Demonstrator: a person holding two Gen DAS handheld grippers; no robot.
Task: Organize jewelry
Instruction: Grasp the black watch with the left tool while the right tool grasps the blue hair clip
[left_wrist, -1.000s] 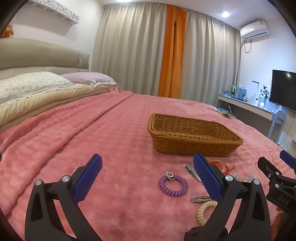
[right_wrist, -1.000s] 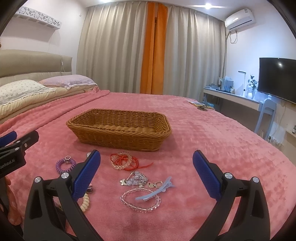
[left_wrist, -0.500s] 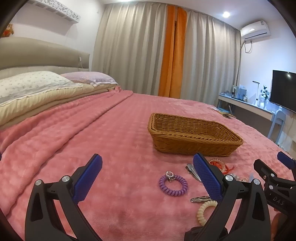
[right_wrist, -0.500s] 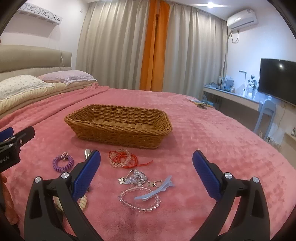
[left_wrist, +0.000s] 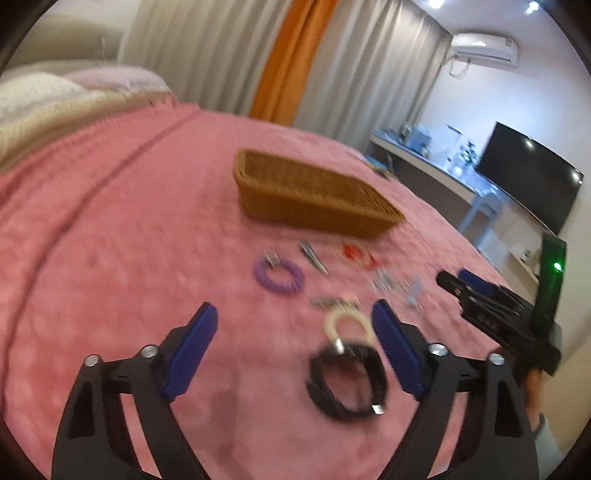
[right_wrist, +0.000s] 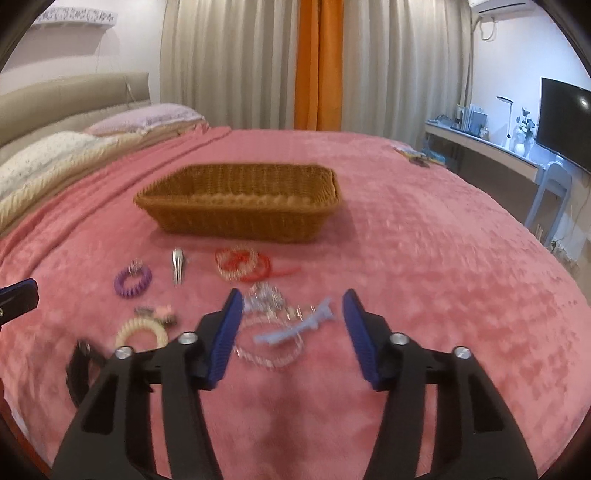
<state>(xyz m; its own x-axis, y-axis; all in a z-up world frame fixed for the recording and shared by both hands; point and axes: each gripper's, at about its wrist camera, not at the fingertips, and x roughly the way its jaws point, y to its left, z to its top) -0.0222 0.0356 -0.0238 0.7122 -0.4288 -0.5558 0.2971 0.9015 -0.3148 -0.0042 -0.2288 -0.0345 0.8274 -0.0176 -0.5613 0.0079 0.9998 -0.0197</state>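
A wicker basket (left_wrist: 310, 199) (right_wrist: 240, 203) sits on the pink bed. In front of it lie a purple coil bracelet (left_wrist: 277, 274) (right_wrist: 132, 281), a silver hair clip (right_wrist: 178, 266), a red string bracelet (right_wrist: 242, 263), a cream coil bracelet (left_wrist: 346, 322) (right_wrist: 141, 331), a black bracelet (left_wrist: 347, 384), a clear bead bracelet (right_wrist: 269, 354) and a light blue clip (right_wrist: 295, 326). My left gripper (left_wrist: 295, 345) is open above the bed, with the black bracelet between its fingers. My right gripper (right_wrist: 290, 328) is open over the blue clip and bead bracelet.
The pink blanket (right_wrist: 424, 277) covers the bed. Pillows (right_wrist: 55, 155) lie at the far left. A desk and a TV (right_wrist: 565, 122) stand at the right, beyond the bed's edge. Curtains (right_wrist: 314, 62) hang behind.
Both grippers have tilted down and moved forward over the jewelry. The views are blurred by motion. The right gripper's fingers stand closer together than before. The black bracelet has come into view.
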